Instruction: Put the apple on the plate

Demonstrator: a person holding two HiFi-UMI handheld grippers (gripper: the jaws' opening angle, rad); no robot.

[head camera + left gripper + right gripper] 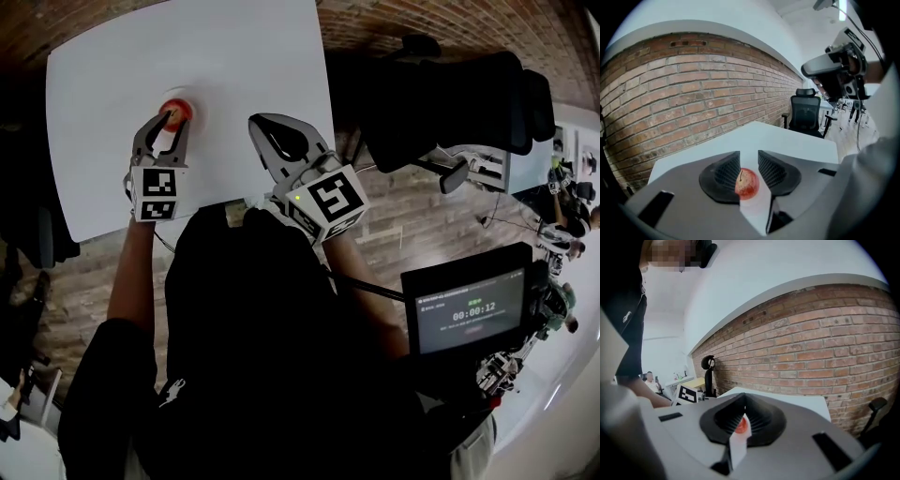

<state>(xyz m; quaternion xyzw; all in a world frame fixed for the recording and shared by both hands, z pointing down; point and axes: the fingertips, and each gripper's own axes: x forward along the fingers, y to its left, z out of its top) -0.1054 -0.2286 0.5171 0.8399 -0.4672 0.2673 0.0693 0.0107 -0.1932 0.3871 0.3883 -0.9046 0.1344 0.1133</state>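
A small red apple (176, 109) sits between the fingertips of my left gripper (174, 118), over the white table (225, 56). In the left gripper view the apple (747, 183) fills the gap between the two ribbed pads, touching both, and my left gripper (749, 155) is shut on it. My right gripper (259, 125) hovers to the right of the apple, above the table's near edge, its jaws together and holding nothing. Through the thin slit of my right gripper (744, 397) I glimpse the apple (742, 425). I see no plate in any view.
A black office chair (450, 103) stands right of the table on the brick-patterned floor. A screen with a timer (469, 309) is at lower right. A brick wall (693, 93) runs behind the table, and a second chair (806, 112) stands at its far end.
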